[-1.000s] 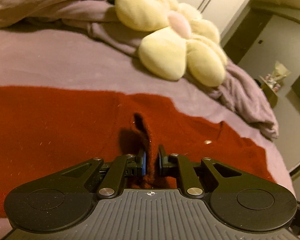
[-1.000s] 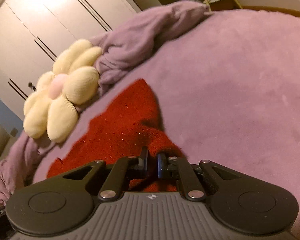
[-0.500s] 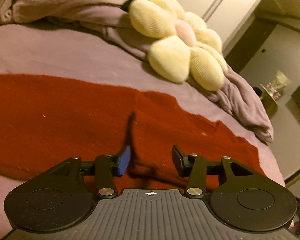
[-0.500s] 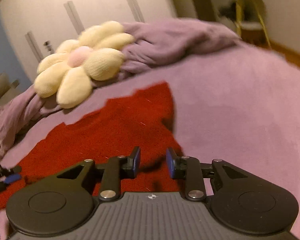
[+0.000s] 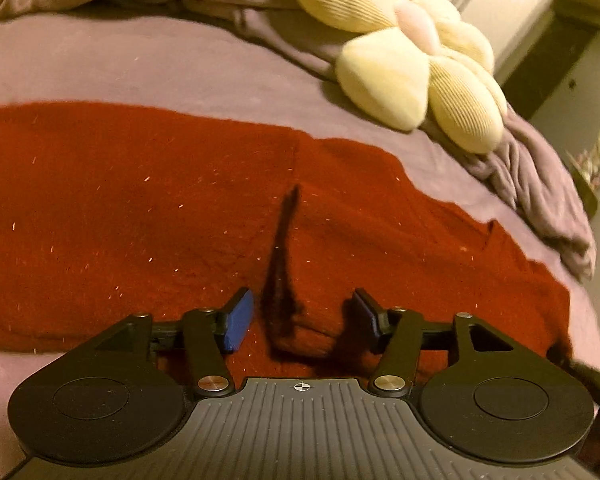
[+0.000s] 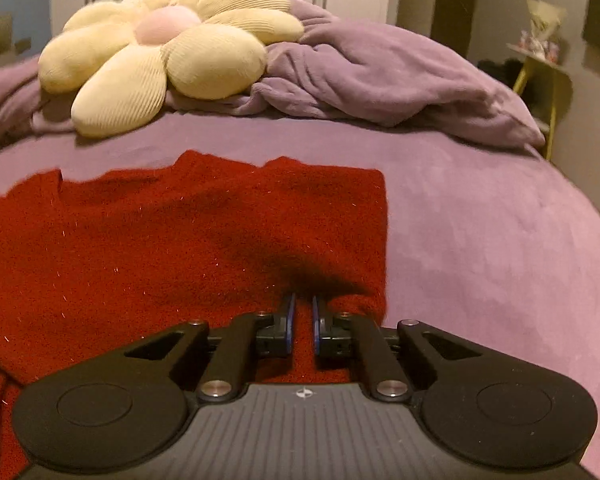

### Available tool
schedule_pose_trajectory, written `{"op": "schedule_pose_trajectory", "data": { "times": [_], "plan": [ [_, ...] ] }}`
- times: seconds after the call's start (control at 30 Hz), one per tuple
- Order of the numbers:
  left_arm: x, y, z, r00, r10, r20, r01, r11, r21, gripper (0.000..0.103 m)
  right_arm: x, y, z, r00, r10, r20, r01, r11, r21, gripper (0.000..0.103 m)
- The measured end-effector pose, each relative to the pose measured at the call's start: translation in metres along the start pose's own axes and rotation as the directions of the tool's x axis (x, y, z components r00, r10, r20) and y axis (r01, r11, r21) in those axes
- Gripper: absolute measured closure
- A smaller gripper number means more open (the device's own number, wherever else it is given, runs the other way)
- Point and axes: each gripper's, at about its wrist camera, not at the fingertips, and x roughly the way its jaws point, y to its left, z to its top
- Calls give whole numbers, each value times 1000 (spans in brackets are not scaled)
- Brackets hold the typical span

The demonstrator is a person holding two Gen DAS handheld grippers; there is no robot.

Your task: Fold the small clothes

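Across the middle of both wrist views lay the red garment, spread mostly flat on the purple bed cover, so it took up the whole centre band of each frame. At the bottom of the left wrist view, the left gripper had its jaws spread wide and gripped nothing, with one blue pad plainly showing. Between them a small ridge of the red fabric stood up, with a dark crease running away from it toward the centre of the frame. At the bottom centre of the right wrist view, the right gripper had its jaws nearly pressed together with only a thin slot left, sitting low over the garment's near right corner; red fabric showed in that slot, but honestly I couldn't tell if they were actually pinching it. A dark shadow sat just past the tips. Up in the upper left of that frame a cream flower-shaped cushion rested on a bunched purple blanket, well apart from the garment. A yellow side table showed at the far right edge.
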Motion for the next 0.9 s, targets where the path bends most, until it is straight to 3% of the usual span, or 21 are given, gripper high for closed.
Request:
{"op": "schedule_pose_trajectory", "data": {
  "times": [0.1,0.13,0.23,0.37,0.43,0.47,0.57,0.67,0.7,0.73,0.83,0.9],
  "plan": [
    [-16,5,-5,999,-40,8,41,999,-34,36,-23,13,-2,1000,-5,28,6,998,-63,91],
    [-25,6,-7,998,-55,16,56,998,-33,35,-35,14,-5,998,23,52,-20,998,-59,85],
    [-42,6,-11,995,-94,35,96,994,-47,32,-61,30,-15,988,112,107,-106,992,-62,82],
    [-51,3,-18,995,-102,19,103,993,-54,30,-62,65,-22,981,182,69,-173,977,-125,83],
    [-55,7,-23,993,-113,16,114,992,-57,21,-57,81,-26,976,212,42,-202,964,-172,83],
    [-57,9,-26,994,-110,18,111,992,-62,19,-52,91,-29,979,204,6,-198,957,-214,83],
    [-66,28,-33,993,-114,28,117,987,-109,15,-53,104,-31,986,164,10,-153,939,-308,83],
    [-86,58,-38,984,-162,70,173,967,-188,9,-73,91,-27,980,196,11,-189,956,-224,80],
    [-93,68,-38,981,-169,91,185,960,-211,9,-79,84,-29,977,212,15,-206,960,-189,70],
    [-102,80,-37,981,-158,115,182,955,-234,8,-88,77,-35,973,229,16,-224,963,-151,60],
    [-125,126,-34,977,-87,196,145,941,-305,8,-112,60,-57,962,274,9,-273,960,-57,59],
    [-136,159,-32,972,-16,233,111,908,-404,10,-121,48,-71,955,295,7,-295,955,0,58]
  ]
}}
